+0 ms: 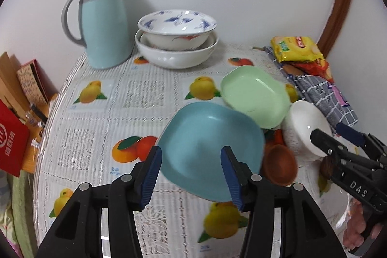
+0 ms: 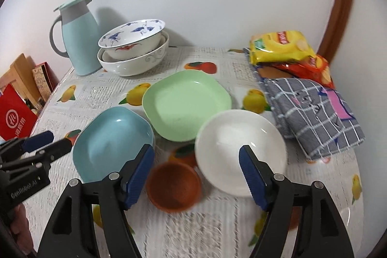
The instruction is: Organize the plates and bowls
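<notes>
A blue square plate [image 1: 210, 144] lies near the table's front, also in the right wrist view [image 2: 111, 139]. A green square plate [image 1: 254, 94] [image 2: 186, 103] lies behind it. A white round plate [image 1: 307, 129] [image 2: 239, 149] is to the right, and a small brown bowl [image 1: 279, 165] [image 2: 173, 185] sits in front between them. Two stacked white bowls [image 1: 176, 40] [image 2: 133, 50] stand at the back. My left gripper [image 1: 191, 175] is open, hovering over the blue plate's near edge. My right gripper [image 2: 196, 175] is open, above the brown bowl and the white plate's near edge.
A pale blue jug [image 1: 104, 25] [image 2: 77, 40] stands at the back left beside the bowls. Snack packets [image 2: 285, 50] and a folded checked cloth [image 2: 314, 113] lie at the right. Red and brown boxes [image 1: 14, 132] stand beyond the table's left edge. The wall is close behind.
</notes>
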`<act>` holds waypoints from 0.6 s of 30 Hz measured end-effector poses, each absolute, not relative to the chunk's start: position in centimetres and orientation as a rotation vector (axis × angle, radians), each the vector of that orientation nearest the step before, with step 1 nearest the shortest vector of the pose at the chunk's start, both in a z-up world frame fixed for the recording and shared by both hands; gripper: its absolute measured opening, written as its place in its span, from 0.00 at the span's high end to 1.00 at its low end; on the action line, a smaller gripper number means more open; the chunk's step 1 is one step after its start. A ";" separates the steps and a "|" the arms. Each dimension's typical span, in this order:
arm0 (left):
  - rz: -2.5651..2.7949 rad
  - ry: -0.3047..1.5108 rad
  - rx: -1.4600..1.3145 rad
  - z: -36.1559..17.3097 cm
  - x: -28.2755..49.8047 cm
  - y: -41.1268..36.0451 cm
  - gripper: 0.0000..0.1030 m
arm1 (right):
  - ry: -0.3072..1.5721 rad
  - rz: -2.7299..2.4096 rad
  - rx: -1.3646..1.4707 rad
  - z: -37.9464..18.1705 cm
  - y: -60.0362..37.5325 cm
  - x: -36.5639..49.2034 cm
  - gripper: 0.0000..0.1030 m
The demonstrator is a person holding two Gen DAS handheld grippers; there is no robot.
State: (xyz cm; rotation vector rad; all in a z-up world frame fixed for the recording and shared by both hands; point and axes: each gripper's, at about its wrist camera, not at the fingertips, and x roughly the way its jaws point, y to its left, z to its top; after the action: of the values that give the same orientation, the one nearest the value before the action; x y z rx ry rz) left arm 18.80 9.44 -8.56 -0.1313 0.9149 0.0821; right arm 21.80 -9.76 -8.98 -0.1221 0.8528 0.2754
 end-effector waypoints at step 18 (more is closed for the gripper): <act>0.060 0.908 -0.146 -6.5 21.5 7.9 0.50 | 0.799 0.242 -0.042 -5.6 -15.3 22.1 0.30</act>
State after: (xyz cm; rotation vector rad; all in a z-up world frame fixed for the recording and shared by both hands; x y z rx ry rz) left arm 21.52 7.93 -6.54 -0.1457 0.9083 0.0603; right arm 22.07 -15.27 -5.63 -0.0423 0.7990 0.2420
